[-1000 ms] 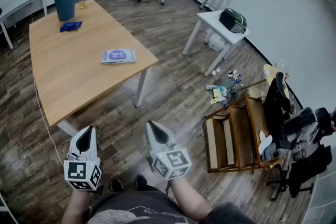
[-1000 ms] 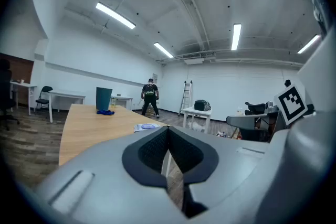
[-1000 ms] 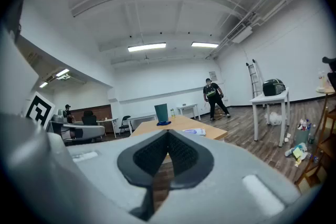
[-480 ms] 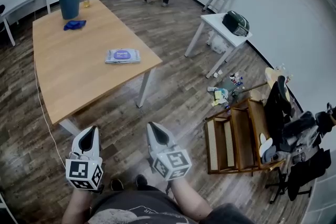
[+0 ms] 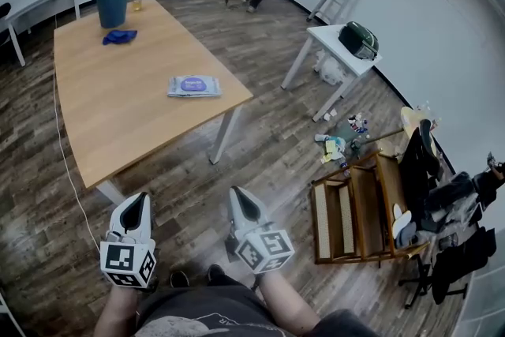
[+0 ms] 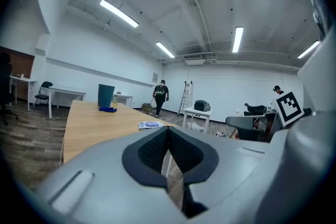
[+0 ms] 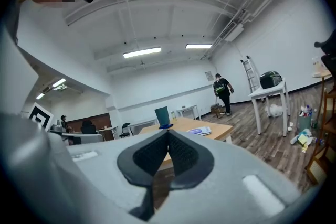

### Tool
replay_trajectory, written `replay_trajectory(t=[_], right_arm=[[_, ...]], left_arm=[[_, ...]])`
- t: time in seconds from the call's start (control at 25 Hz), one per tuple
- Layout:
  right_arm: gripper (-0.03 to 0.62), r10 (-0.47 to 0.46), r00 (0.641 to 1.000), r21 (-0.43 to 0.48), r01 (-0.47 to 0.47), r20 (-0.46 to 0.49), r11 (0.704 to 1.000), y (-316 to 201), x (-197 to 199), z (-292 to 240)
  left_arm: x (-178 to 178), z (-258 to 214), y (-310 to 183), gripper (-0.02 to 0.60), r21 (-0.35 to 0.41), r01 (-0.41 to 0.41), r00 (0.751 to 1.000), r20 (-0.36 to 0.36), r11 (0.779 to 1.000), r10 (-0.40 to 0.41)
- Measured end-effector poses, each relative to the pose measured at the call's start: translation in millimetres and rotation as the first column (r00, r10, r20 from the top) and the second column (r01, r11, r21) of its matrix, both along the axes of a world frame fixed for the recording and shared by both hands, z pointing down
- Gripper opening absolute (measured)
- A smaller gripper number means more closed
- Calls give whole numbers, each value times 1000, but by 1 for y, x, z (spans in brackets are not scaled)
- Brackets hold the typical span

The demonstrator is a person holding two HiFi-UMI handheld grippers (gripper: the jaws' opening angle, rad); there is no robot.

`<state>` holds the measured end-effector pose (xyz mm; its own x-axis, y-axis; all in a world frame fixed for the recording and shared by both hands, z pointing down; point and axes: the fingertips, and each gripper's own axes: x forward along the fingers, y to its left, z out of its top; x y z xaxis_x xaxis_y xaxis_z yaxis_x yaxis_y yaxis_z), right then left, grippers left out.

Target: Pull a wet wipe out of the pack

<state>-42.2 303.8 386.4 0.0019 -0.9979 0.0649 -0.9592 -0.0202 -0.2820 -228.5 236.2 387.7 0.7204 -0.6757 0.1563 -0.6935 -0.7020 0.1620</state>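
Both grippers empty, wipes out ahead of us

Our left gripper [image 5: 135, 201] and right gripper [image 5: 237, 195] both have their jaws pressed together on nothing, held low over the wood floor [image 5: 268, 162]. The wet wipe pack [image 5: 194, 86] lies flat on the counter [image 5: 110, 122] at our 12 o'clock, well apart from both. A teal bin [image 5: 113, 1] and a blue cloth [image 5: 119, 35] sit around 11.

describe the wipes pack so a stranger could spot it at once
Look at the big wooden table. The pack lies flat near its right edge. It is pale with a purple label, unlike the blue cloth and tall bin at the far end.
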Motion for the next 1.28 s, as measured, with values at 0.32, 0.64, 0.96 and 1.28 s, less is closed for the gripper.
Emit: replay_trajectory(t=[0.32, 0.64, 0.96, 1.28], right_arm=[[-11, 57, 998, -64, -55, 36, 996, 9, -3, 22], [-11, 31, 999, -92, -28, 35, 995, -36, 32, 42], [-11, -63, 998, -107, 65, 24, 992, -115, 84, 44], [-9, -168, 985, -139, 163, -29, 977, -174, 132, 46]], left_arm=[[-5, 19, -11, 18, -9, -32, 999, 23, 999, 32], [28, 20, -49, 18, 5, -17, 1000, -7, 1000, 17], [81, 21, -117, 18, -5, 32, 999, 35, 999, -32], [121, 20, -175, 18, 9, 108, 993, 55, 994, -108]])
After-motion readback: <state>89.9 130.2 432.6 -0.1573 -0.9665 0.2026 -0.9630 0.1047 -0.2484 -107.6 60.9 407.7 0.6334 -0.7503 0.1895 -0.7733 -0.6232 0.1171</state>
